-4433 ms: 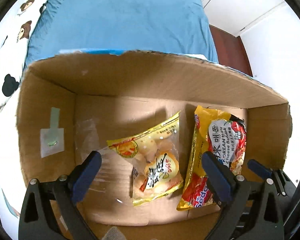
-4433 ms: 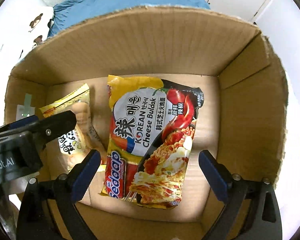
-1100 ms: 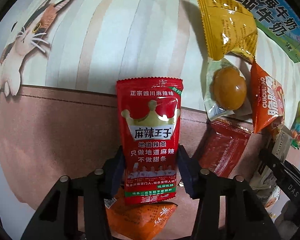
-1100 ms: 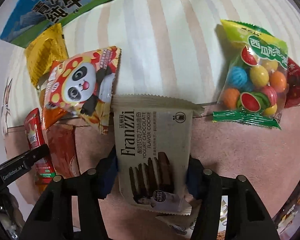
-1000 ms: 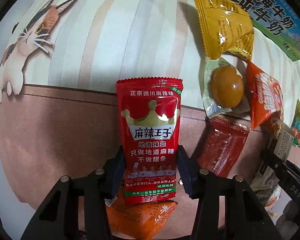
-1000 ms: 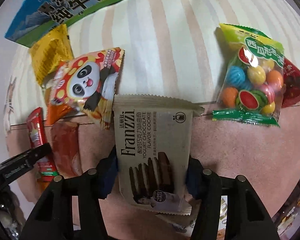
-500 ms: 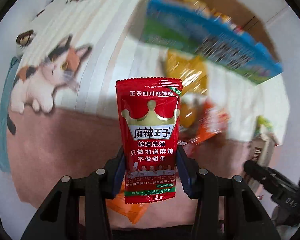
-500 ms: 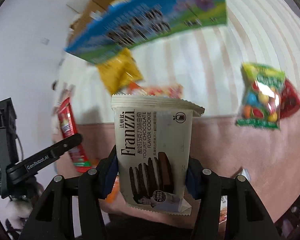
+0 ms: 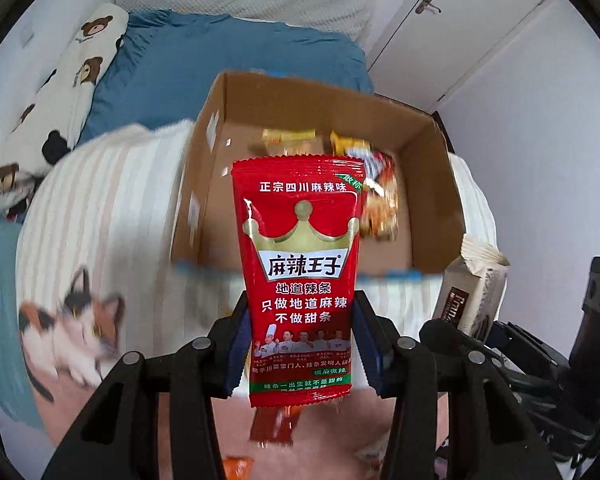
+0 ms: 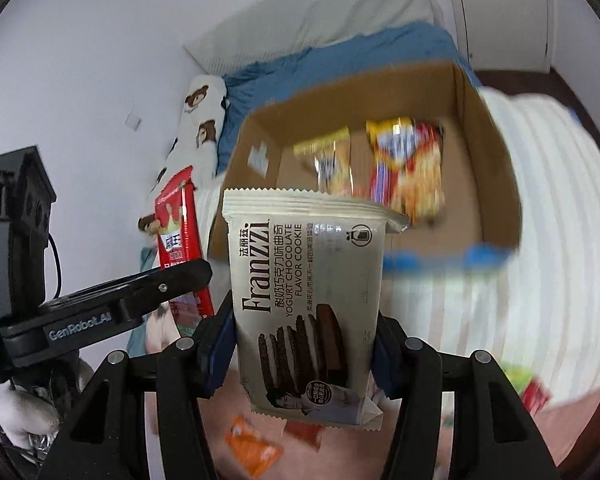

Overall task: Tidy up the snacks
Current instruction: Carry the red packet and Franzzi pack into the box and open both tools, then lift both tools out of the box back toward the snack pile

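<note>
From the left wrist view, the left gripper (image 9: 302,344) is pinching a glossy red spicy-strip packet (image 9: 302,276) by its lower half, the flat foil pouch standing upright with a gold crown and a crimped, serrated top edge; straight beyond the packet the cardboard box (image 9: 444,184) is sitting open on the bed, its matte brown walls creased and its near rim edged in blue; inside the box two crinkly packs are already lying on the floor, a yellow bag (image 9: 288,138) toward the far wall and a noodle pack (image 9: 380,196) to its right; to the left of the box the striped blanket (image 9: 100,200) is looking soft and ribbed, with a printed cat (image 9: 68,332) on it; a reddish wrapper (image 9: 274,426) is lying on the blanket on the near side of the box, below the held packet.

From the right wrist view, the right gripper (image 10: 304,354) is clamping a cream cookie pack (image 10: 306,296), a plump pillow-shaped pack with a matte film and a folded top seam; the box is lying just beyond it, blurred; short of the box, an orange sachet (image 10: 252,450) is lying loose on the pink part of the blanket, and something red and green is showing at the lower right, too blurred to name.

Judging by this, the sorting is partly done: two packs are boxed, two are in the air heading boxward, and several loose ones are waiting.
</note>
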Demonstrator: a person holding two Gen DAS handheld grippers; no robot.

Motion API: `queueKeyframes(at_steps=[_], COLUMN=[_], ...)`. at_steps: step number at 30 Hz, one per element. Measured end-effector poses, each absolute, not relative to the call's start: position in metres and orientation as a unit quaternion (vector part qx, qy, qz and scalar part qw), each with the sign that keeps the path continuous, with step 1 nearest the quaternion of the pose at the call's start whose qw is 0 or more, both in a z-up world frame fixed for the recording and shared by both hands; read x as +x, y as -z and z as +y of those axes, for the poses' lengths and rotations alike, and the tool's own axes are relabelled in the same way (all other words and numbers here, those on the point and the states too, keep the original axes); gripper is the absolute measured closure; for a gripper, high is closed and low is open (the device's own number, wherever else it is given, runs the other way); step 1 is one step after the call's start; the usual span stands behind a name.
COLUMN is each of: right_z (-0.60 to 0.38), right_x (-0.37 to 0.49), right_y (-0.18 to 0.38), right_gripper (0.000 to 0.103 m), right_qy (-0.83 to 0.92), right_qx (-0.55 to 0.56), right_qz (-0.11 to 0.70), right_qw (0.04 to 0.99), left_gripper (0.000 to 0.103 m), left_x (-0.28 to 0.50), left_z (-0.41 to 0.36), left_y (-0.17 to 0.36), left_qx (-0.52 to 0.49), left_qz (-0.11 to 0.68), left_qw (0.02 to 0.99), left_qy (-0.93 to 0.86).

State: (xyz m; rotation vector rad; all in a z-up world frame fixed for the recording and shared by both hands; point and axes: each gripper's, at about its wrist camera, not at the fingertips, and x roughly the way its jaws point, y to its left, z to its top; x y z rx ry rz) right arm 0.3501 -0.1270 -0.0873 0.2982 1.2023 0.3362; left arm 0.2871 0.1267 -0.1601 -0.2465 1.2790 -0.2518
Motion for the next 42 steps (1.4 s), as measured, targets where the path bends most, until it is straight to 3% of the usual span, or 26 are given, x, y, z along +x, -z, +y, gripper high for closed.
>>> queueKeyframes(at_steps=[11, 20, 28, 30, 31, 32, 34, 36, 42], right_z=[-0.107, -0.096, -0.093, -0.089, -0.088, -0.087, -0.085, -0.086, -0.092], right_x=[0.456, 0.475, 0.479, 0.483, 0.483, 0.483, 0.485, 0.486, 0.484], right_y=[0.123, 0.198, 0.227, 0.234, 0.237, 0.237, 0.236, 0.233, 0.221], right_gripper=[0.044, 0.044, 0.042, 0.034, 0.016, 0.005, 0.004, 0.004, 0.004], right_qy=[-0.128, -0.117, -0.121, -0.113, -0.111, -0.112, -0.110, -0.106, -0.095], right_qx=[0.116, 0.124, 0.125, 0.112, 0.101, 0.099, 0.095, 0.093, 0.092], right_qz=[0.582, 0.629, 0.656, 0.679, 0.686, 0.687, 0.688, 0.687, 0.678], right_qw=[0.794, 0.758, 0.735, 0.716, 0.712, 0.711, 0.711, 0.713, 0.723], left_gripper=[0.058, 0.058, 0.057, 0.051, 0.042, 0.038, 0.027, 0.005, 0.005], left_x=[0.408, 0.421, 0.417, 0.415, 0.415, 0.414, 0.411, 0.410, 0.401], left_z=[0.127, 0.121, 0.116, 0.116, 0.116, 0.116, 0.115, 0.115, 0.113], left_y=[0.228, 0.284, 0.301, 0.302, 0.301, 0.300, 0.293, 0.285, 0.261], left_qx=[-0.111, -0.118, -0.107, -0.108, -0.106, -0.105, -0.110, -0.100, -0.096], left_qz=[0.685, 0.732, 0.749, 0.753, 0.752, 0.750, 0.744, 0.736, 0.714], left_qw=[0.713, 0.665, 0.648, 0.644, 0.646, 0.648, 0.654, 0.665, 0.690], left_qy=[0.098, 0.092, 0.086, 0.081, 0.079, 0.080, 0.085, 0.083, 0.079])
